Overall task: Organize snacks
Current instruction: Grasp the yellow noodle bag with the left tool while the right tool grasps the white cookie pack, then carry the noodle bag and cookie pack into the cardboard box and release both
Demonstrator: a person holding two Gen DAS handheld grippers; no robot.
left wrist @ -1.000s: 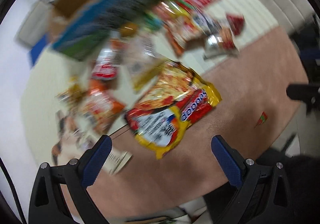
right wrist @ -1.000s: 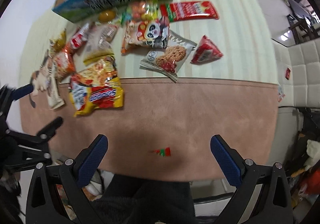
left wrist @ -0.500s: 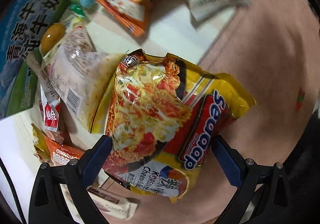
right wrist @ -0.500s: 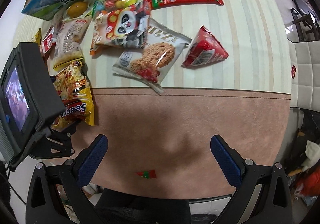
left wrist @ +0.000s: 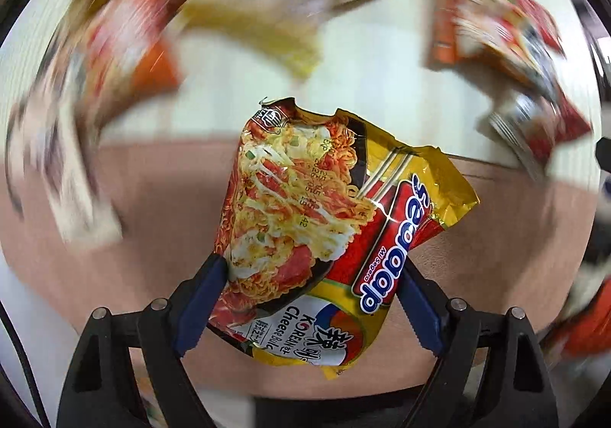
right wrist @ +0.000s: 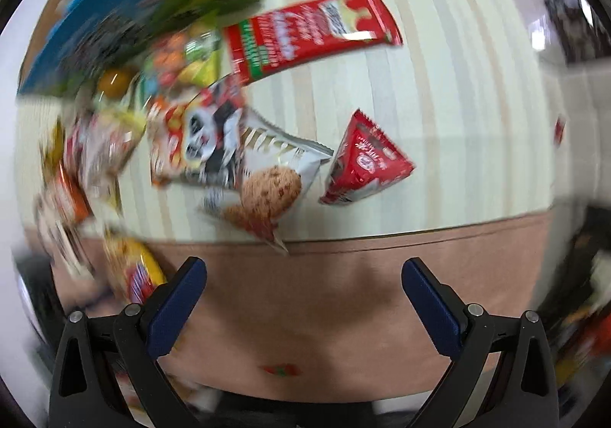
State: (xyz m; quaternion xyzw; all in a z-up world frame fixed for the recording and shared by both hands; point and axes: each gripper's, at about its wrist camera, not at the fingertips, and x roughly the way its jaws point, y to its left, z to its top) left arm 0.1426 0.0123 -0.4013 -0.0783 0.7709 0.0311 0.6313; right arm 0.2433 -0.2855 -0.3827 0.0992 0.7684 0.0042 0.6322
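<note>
A yellow and red instant noodle packet [left wrist: 305, 206] sits between the blue pads of my left gripper [left wrist: 311, 283]. The jaws are closing and both pads press its sides, with the lower part of the packet between them. It hangs over the brown cloth [left wrist: 133, 206] near the cloth's border. The same packet shows as a yellow blur [right wrist: 133, 267] at the lower left of the right wrist view. My right gripper [right wrist: 303, 275] is open over the brown cloth with nothing between its fingers, just short of a cookie packet [right wrist: 267, 191].
On the striped cloth [right wrist: 458, 84] lie a red triangular pack [right wrist: 366, 160], a long red pack [right wrist: 313, 34], a panda pack [right wrist: 198, 138] and several blurred snacks at left. A blue and green carton [right wrist: 114, 19] stands at the back left. A small red wrapper scrap [right wrist: 278, 370] lies near the front edge.
My left gripper dropped onto the noodle packet, narrowed its jaws around it and rolled, the packet turning with it. My right gripper moved closer to the cookie packet.
</note>
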